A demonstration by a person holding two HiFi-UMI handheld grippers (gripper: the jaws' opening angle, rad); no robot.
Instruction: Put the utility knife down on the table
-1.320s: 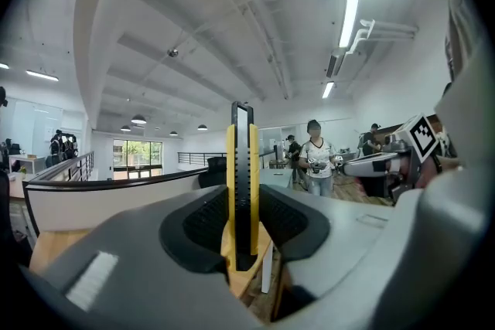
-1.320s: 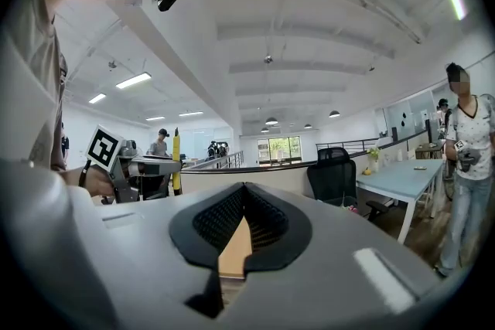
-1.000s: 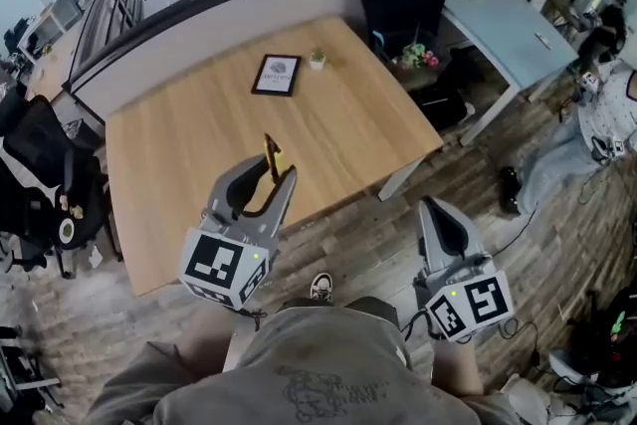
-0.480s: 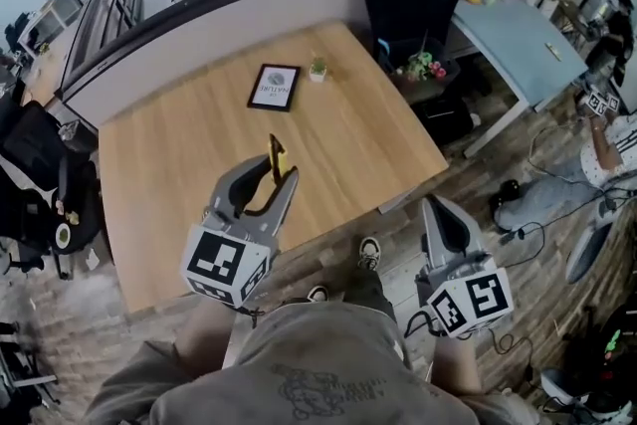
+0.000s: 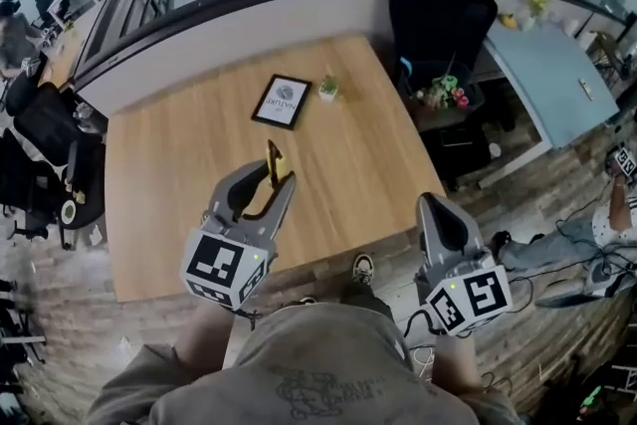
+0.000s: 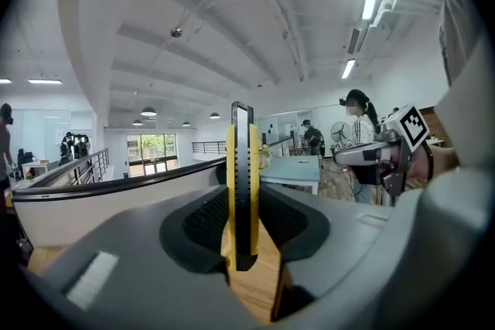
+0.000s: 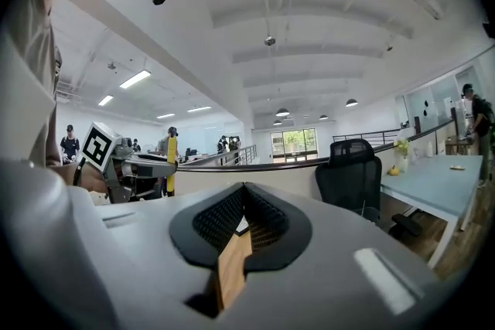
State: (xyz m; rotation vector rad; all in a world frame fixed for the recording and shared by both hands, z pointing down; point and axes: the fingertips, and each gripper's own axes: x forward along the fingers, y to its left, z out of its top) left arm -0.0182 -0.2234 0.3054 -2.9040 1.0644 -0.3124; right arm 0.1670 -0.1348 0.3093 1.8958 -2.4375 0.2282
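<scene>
One knife, clamped and not yet down.
My left gripper (image 5: 272, 180) pinches the yellow utility knife (image 5: 275, 158) upright above the near edge of the table (image 5: 169, 164). My right gripper (image 5: 432, 206) is closed on nothing, off the near right corner. Over the last second the table has swung squarer beneath me but the knife has stayed raised, so lowering remains.

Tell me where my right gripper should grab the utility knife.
Probably the free upper half of the utility knife, coming from above. It stands upright out of the left gripper, whose jaws clamp its lower body, so only the top is clear. The right gripper is shut; open it first.
</scene>
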